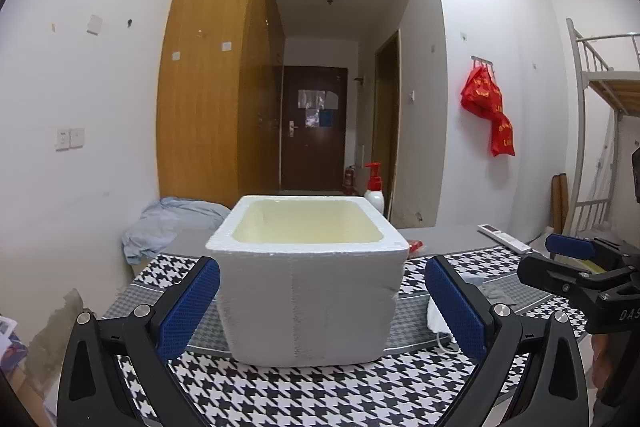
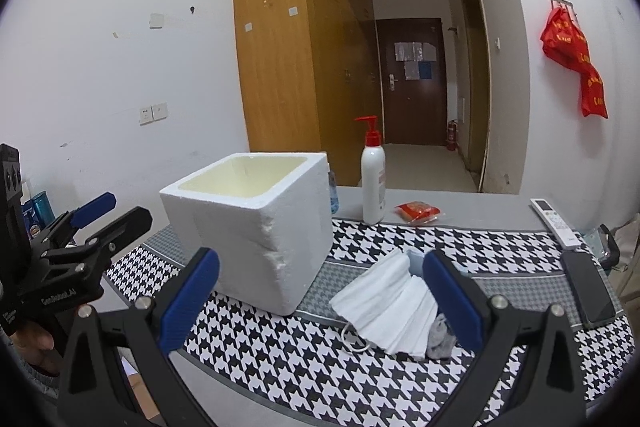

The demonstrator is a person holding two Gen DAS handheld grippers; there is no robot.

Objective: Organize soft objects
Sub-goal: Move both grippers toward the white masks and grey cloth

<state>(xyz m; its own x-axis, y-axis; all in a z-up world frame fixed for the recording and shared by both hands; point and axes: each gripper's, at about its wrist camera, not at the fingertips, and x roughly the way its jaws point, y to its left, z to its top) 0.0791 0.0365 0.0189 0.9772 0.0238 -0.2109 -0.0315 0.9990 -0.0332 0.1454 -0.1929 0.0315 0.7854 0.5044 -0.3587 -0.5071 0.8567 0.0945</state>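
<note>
A white foam box [image 1: 308,291] [image 2: 256,223] with a cream, empty-looking inside stands on the houndstooth cloth. My left gripper [image 1: 320,303] is open, its blue pads either side of the box's front, not touching. A stack of white face masks [image 2: 390,303] lies right of the box, with a small grey cloth [image 2: 440,337] at its near right edge. My right gripper [image 2: 320,299] is open, a little above the cloth, its right pad over the masks. Each gripper shows in the other's view, the right [image 1: 576,259] and the left [image 2: 96,219].
A pump bottle [image 2: 373,175], a red packet [image 2: 418,211], a white remote [image 2: 554,223] and a black phone [image 2: 586,287] lie on the table. A blue garment [image 1: 168,223] is heaped at the far left. The houndstooth cloth [image 2: 328,367] covers the near table.
</note>
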